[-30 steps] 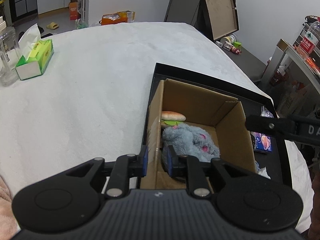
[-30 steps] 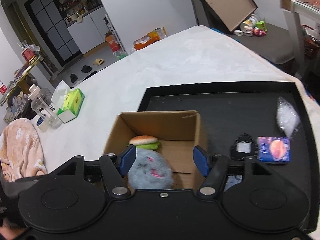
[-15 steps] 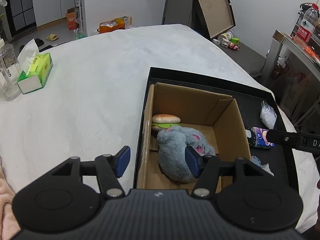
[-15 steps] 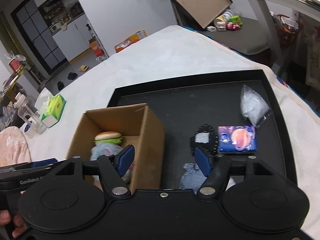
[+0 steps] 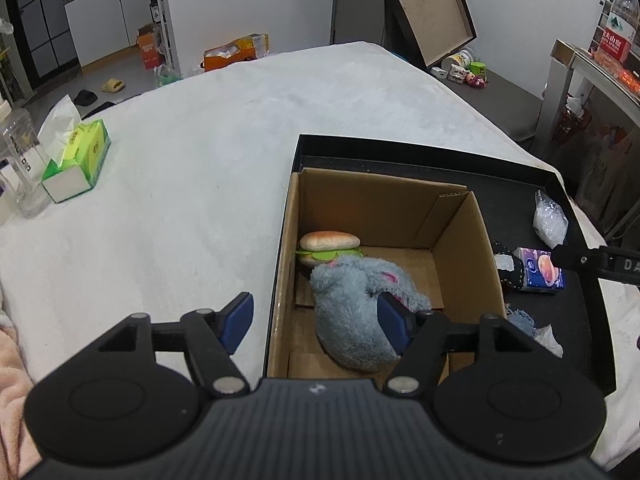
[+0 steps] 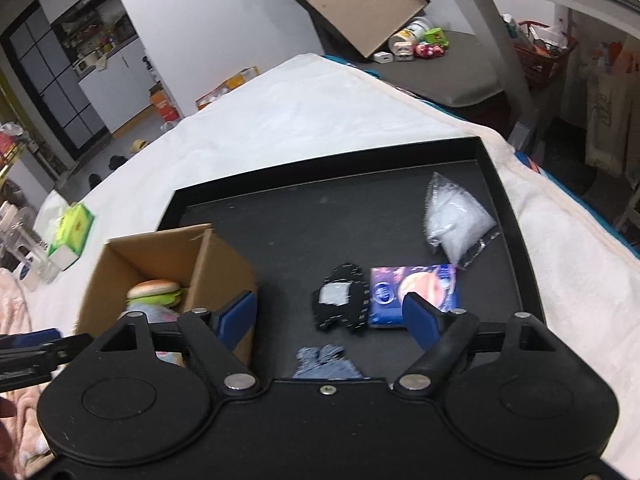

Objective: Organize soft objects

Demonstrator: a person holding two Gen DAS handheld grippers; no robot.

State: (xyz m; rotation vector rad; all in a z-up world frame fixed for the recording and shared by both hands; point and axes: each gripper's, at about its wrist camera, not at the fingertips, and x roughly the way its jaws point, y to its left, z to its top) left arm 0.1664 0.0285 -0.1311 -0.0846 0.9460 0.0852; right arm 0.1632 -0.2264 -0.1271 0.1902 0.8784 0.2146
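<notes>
A cardboard box point(image 5: 460, 240) point(image 6: 224, 264) stands at the left end of a black tray point(image 5: 576, 320) point(image 6: 280, 216). In it lie a grey-blue plush toy point(image 5: 352, 304) and a soft burger point(image 5: 330, 242) point(image 6: 154, 292). My left gripper point(image 5: 316, 318) is open and empty, straddling the box's left wall near its front. My right gripper point(image 6: 332, 316) is open and empty above the tray, over a black patch-like item point(image 6: 342, 304) and a blue tissue pack point(image 6: 412, 294) point(image 5: 538, 268). A clear bag of white stuffing point(image 6: 456, 224) point(image 5: 550, 220) and a blue cloth scrap point(image 6: 326, 362) lie nearby.
A white cloth covers the table point(image 5: 200, 160). A green tissue box point(image 5: 78, 160) point(image 6: 72, 230) and a clear bottle point(image 5: 20, 168) stand at the far left. A pink blanket point(image 5: 8, 360) lies at the near left edge. Shelves and clutter stand to the right.
My left gripper opened from shut on the box's wall and drew back. My right gripper swung right from over the box to over the tray's loose items.
</notes>
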